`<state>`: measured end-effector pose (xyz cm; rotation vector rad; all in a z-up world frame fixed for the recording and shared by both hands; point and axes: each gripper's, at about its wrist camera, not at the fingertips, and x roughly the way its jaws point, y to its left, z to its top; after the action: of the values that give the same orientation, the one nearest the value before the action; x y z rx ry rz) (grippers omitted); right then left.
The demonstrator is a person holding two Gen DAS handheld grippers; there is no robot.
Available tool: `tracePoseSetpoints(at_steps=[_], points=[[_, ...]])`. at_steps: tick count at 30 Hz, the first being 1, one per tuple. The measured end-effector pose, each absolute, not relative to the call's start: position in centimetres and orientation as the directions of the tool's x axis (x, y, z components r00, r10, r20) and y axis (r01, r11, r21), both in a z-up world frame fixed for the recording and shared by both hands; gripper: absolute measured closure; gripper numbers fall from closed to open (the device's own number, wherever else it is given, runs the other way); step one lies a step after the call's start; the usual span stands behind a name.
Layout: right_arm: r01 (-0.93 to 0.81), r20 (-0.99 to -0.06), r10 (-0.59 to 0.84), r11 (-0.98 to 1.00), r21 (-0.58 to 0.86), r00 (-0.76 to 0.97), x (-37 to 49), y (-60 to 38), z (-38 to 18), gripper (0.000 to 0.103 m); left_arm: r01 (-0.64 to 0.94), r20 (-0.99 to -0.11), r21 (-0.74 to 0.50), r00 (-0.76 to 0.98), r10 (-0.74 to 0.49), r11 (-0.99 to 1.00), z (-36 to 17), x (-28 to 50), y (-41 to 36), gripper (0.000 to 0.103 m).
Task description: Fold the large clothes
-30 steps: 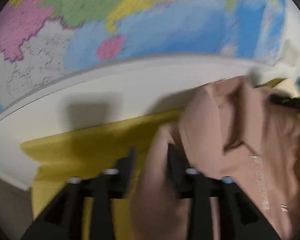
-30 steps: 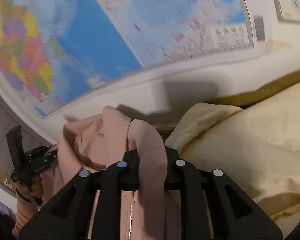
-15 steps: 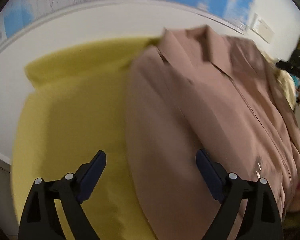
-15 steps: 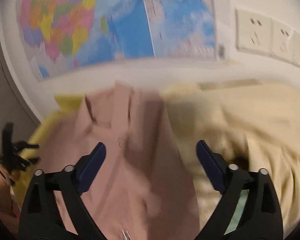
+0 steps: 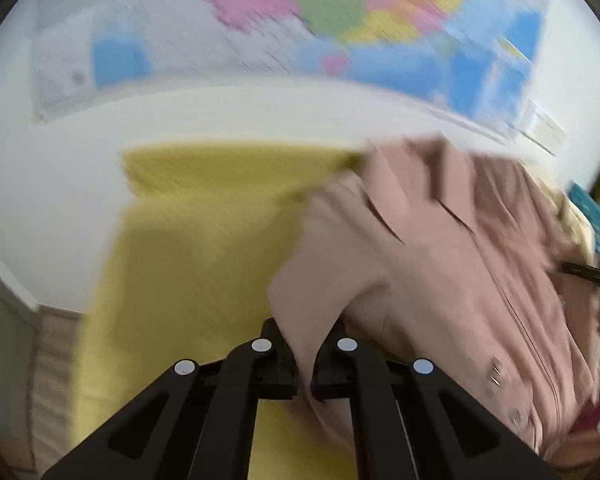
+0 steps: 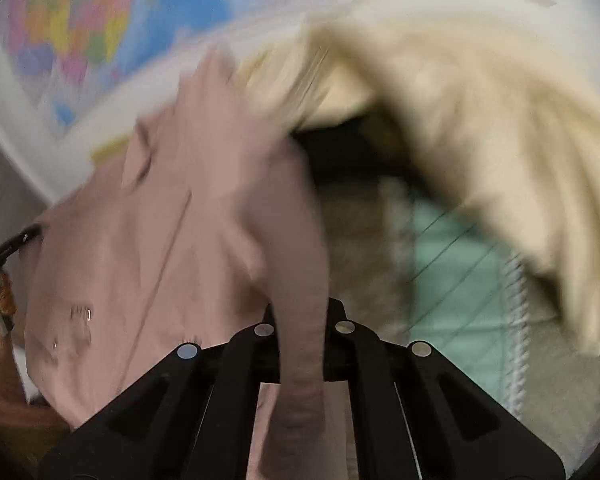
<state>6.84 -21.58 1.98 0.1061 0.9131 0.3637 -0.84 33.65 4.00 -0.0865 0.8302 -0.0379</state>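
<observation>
Both black two-finger grippers are clamped down on the dusty-pink collared zip-front jacket (image 5: 440,264) right now. The left gripper (image 5: 305,354) has its jaws pinched tight on a fold of the pink fabric at the jacket's left edge, and the right gripper (image 6: 302,340) has its jaws squeezed on a bunched strip of the same cloth at the opposite side. The jacket lies spread front-up, collar toward the wall, partly over a mustard-yellow sheet (image 5: 204,240). On its other side there's a rumpled cream blanket (image 6: 480,120) and a mint-green quilted pad (image 6: 460,280). A colourful wall map (image 5: 340,20) hangs behind. Everything's pretty motion-blurred.
</observation>
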Motion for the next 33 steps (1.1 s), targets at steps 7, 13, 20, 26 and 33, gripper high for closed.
tracePoseSetpoints(at_steps=[7,13,20,26,33], points=[[-0.099,-0.796,0.191,0.981,0.164,0.575,8.8,-24.6,1.5,0.062,-0.168,-0.71,0.413,0.557,0.431,0.895,1.3,1.9,31.6,0.051],[-0.222,-0.701,0.273,0.961,0.166,0.659,2.5,-22.7,4.0,0.025,-0.113,-0.823,0.007,0.564,0.07,0.994,-0.7,-3.0,33.1,0.03],[-0.536,-0.667,0.478,0.833,0.139,0.571,-4.5,-15.2,4.5,0.012,-0.035,-0.855,-0.146,0.508,-0.108,0.989,-5.3,-7.4,30.8,0.029],[-0.647,-0.718,0.543,0.744,0.17,0.436,-7.1,-10.3,1.7,0.016,-0.076,-0.825,-0.028,0.564,0.02,0.997,-4.3,-8.3,30.6,0.097],[-0.641,-0.742,0.527,0.748,0.174,0.414,-8.8,-10.8,-0.1,0.016,-0.412,-0.703,0.324,0.498,0.508,0.852,0.7,-11.0,36.2,0.046]])
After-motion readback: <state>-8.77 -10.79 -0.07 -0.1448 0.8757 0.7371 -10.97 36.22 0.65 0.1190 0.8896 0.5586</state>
